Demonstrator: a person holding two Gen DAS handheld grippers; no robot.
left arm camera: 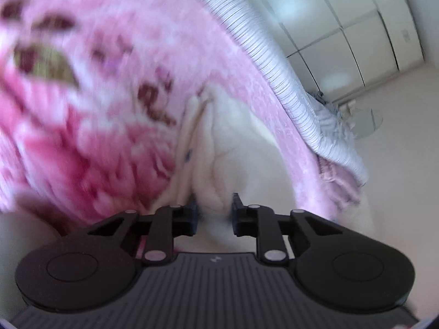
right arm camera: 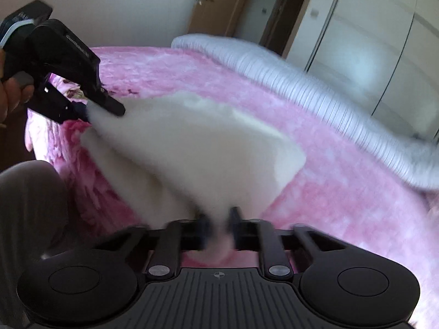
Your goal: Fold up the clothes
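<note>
Left gripper (right arm camera: 90, 113) and right gripper (right arm camera: 218, 226) both clamp fabric (jaws closed).

A pink plush blanket (right arm camera: 315, 181) fills the middle of the right wrist view. A striped white quilt (right arm camera: 274, 68) lies along its upper right edge. Wardrobe doors (right arm camera: 384, 41) stand at right, a wooden door (right arm camera: 216, 2) at top centre.

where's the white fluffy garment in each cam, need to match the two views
Left wrist view: the white garment fills lower centre, running down into the left gripper.
Right wrist view: it spans centre, stretched from the left gripper at upper left to the right gripper at bottom.
Shared landmark: the pink blanket beneath it.
</note>
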